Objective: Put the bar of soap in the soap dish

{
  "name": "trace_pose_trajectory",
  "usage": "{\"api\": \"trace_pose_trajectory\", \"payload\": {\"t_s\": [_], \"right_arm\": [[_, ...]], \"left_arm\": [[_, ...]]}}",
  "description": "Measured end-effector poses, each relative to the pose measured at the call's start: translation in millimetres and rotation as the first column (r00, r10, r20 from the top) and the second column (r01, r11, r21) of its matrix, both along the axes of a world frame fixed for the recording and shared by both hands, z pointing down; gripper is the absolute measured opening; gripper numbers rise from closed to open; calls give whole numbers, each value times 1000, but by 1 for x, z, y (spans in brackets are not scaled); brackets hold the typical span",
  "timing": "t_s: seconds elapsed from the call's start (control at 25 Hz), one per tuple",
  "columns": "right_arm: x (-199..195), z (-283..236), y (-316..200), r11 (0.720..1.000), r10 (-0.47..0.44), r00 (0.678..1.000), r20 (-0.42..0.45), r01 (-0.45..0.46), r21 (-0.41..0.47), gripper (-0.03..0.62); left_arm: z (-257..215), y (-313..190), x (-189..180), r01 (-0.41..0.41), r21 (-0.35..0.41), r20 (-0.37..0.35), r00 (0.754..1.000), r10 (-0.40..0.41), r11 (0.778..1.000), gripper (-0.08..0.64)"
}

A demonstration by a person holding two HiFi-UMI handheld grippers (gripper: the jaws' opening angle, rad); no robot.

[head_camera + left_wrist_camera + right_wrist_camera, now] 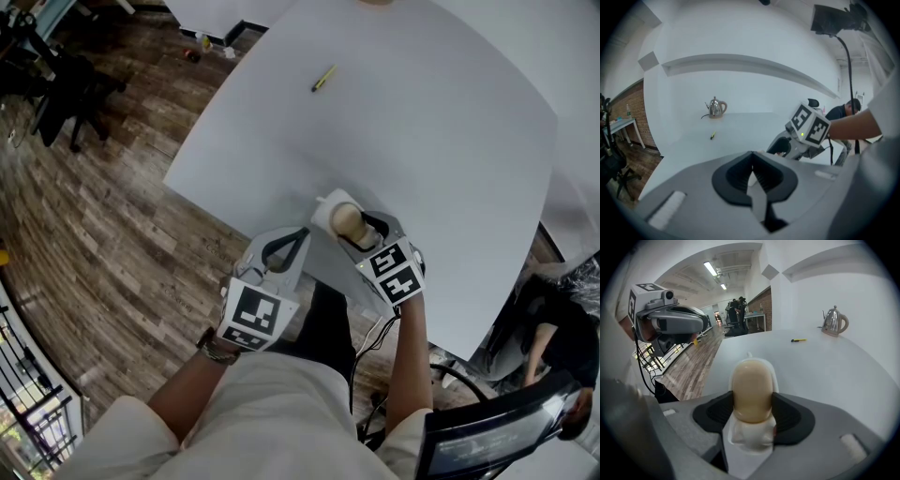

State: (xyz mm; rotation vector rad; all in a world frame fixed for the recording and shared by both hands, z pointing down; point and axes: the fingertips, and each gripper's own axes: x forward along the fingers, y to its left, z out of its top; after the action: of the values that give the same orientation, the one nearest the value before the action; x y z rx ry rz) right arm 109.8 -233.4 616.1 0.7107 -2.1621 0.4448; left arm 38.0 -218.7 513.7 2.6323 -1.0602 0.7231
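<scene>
- Right gripper (751, 401): its jaws are closed on the bar of soap (751, 383), one black pad pressing each long flank. The tan, rounded bar stands on edge between them and projects forward past the jaw tips.
- Soap dish (775, 377): this white dish sits on the white counter (422, 122) near the edge closest to the person. In the right gripper view its rim shows as a pale outline round the far end of the bar, and more white shows below the bar between the jaws. The bar is therefore directly over the dish or within it. Whether its lower edge touches the dish floor cannot be told.
- Left gripper (752, 159): its jaws meet at the tips with nothing between them. It hangs just beside the right gripper at the counter's near edge and takes no part in the grasp.
- Progress (judgement): the pick-up is done and the bar has been brought to the dish. The task appears to be in its last stage.
- Remaining (judgement): the bar must settle flat in the dish, the right jaws must part, and the gripper must draw clear without dragging the bar or the dish along.
- Bystanding objects: a yellow pen (323, 78) and a metal kettle (834, 320) lie well apart from the dish, farther across the counter.
</scene>
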Motion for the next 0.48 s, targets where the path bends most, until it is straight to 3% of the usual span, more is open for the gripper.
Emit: {"api": "trace_pose_trajectory", "payload": {"t_s": [0.48], "right_arm": [[4, 0, 1, 1000, 23, 1000, 16, -24, 14, 262]], "left_arm": [[3, 1, 0, -1, -8, 8, 1000, 1, 1000, 5]]}}
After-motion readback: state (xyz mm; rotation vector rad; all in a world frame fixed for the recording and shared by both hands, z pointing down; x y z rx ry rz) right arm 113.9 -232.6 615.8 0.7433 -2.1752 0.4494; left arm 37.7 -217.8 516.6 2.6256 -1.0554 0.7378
